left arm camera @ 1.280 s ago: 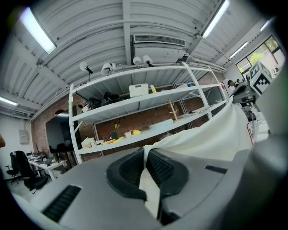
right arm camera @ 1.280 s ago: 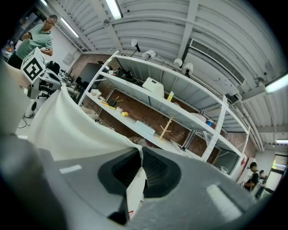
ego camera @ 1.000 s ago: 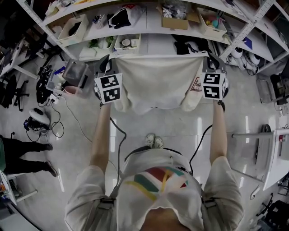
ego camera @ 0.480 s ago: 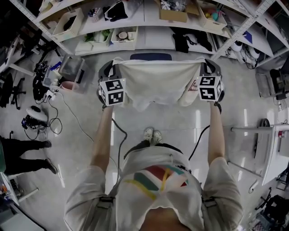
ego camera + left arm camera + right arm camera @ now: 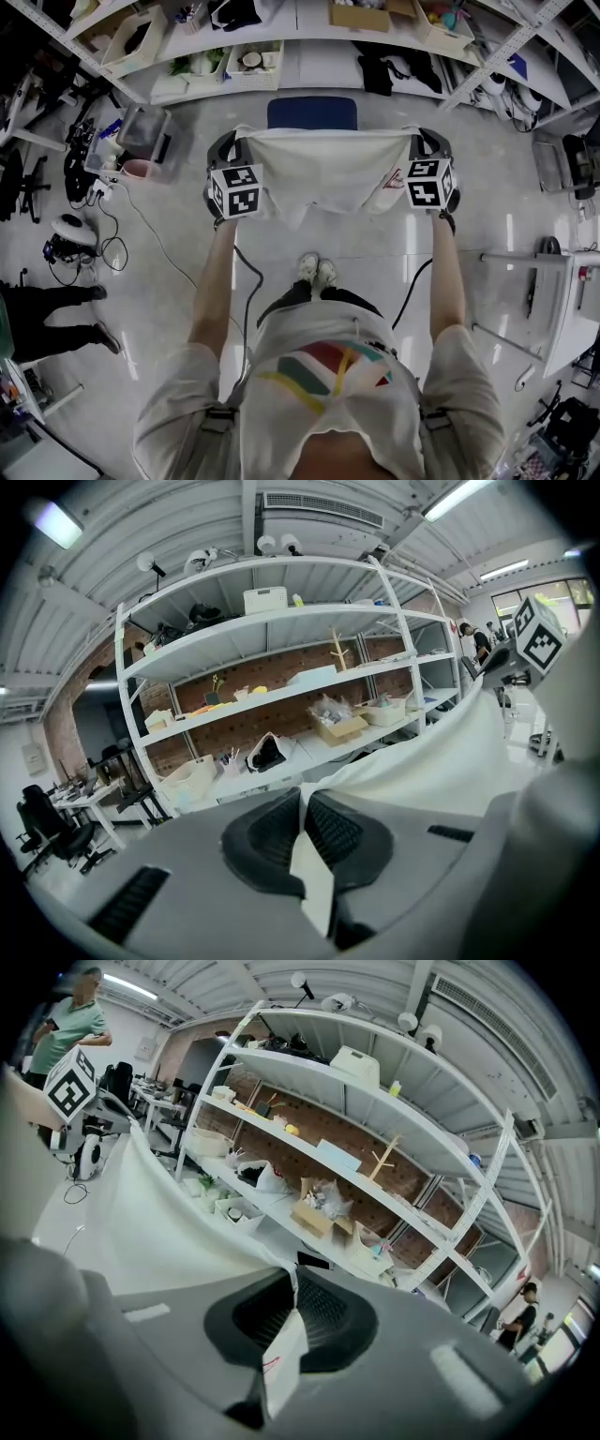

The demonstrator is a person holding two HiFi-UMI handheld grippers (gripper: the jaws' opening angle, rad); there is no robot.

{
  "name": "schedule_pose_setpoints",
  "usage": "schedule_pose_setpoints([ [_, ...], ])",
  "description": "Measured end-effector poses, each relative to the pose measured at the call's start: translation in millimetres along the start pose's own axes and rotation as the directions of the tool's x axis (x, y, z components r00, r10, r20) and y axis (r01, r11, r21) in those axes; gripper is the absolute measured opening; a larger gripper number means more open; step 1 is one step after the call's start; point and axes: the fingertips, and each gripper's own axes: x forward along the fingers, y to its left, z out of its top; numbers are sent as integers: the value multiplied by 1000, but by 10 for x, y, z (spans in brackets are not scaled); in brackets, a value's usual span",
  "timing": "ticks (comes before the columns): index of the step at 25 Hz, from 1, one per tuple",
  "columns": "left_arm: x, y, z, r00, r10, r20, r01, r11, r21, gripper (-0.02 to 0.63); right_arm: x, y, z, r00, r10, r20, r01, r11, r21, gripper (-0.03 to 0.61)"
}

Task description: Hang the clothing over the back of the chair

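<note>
A white T-shirt (image 5: 323, 173) hangs stretched between my two grippers in the head view, its top edge level. The left gripper (image 5: 236, 142) is shut on one shoulder corner and the right gripper (image 5: 424, 141) is shut on the other. In the left gripper view the white cloth (image 5: 314, 878) is pinched between the black pads (image 5: 272, 834). The right gripper view shows the cloth (image 5: 283, 1358) clamped the same way. A blue chair (image 5: 311, 112) stands just beyond the shirt, partly hidden by it.
White shelving (image 5: 281, 56) with bins, boxes and dark clothing runs along the far side. A clear box (image 5: 150, 141) and cables (image 5: 103, 244) lie on the floor at left. A person's legs (image 5: 47, 319) show at far left. White table frames (image 5: 553, 309) stand at right.
Both grippers, still holding the shirt, have drawn closer together and back from the shelves. The blue chair has come into view beyond the shirt's top edge.
</note>
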Motion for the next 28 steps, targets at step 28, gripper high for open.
schedule_pose_setpoints([
  [28, 13, -220, -1097, 976, -60, -207, 61, 998, -2, 15, 228, 736, -852, 975, 120, -187, -128, 991, -32, 11],
])
